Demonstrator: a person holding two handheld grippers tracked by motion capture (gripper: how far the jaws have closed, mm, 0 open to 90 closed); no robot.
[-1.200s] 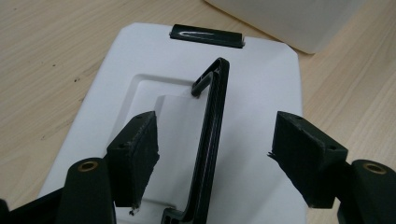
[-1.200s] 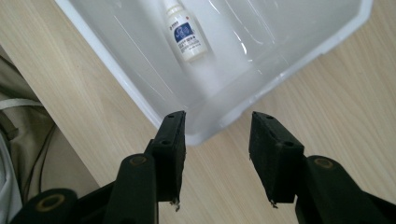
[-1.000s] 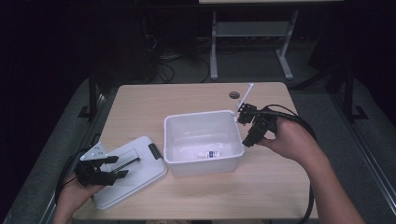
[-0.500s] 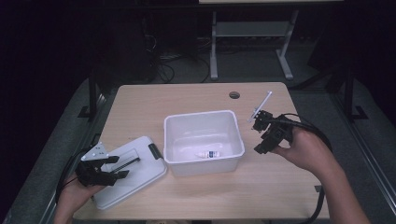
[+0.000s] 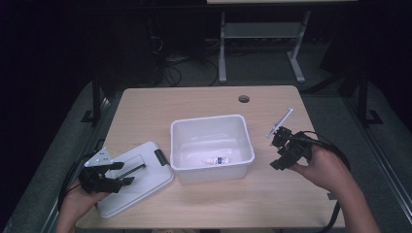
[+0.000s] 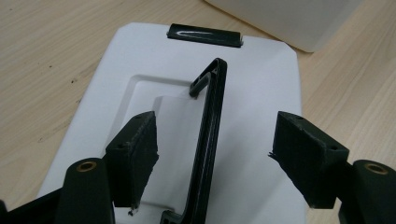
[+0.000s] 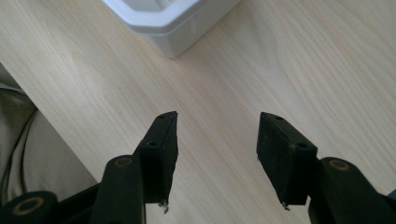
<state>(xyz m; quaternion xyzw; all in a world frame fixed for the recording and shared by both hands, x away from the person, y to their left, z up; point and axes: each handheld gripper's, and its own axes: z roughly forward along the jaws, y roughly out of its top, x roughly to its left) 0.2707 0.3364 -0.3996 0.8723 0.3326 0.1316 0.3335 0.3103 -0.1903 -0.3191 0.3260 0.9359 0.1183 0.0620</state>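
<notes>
While the left tongs [image 5: 116,174] hang spread wide over the white lid [image 5: 141,174], we see in the left gripper view that their two black jaws stand on either side of the lid's black handle [image 6: 208,140] without touching it; the handle is raised on edge and runs straight away between them. Beyond the jaws, at the lid's far edge, sits a black latch [image 6: 204,35], and past that a corner of the white tub [image 6: 289,18] shows. The lid lies flat on the worktop [image 5: 204,104], under and ahead of the left tongs, and the left hand [image 5: 80,204] grips them from behind.

We find the right tongs [image 5: 278,148] released too, jaws parted with nothing between them (in the right gripper view there is bare wood below the gap). They are held above the worktop, to the right of the tub [image 5: 212,145] and apart from it; in the right gripper view a corner of the tub [image 7: 173,23] lies ahead and to the left of the jaws. A pale thin stick [image 5: 281,122] juts up from the top of the right tongs, and the right hand [image 5: 325,167] holds them with a cable looping off behind.

Inside the tub, toward its near wall, lies a small white tube [image 5: 217,160] with a dark label, between the two tongs and nearer the right ones.
</notes>
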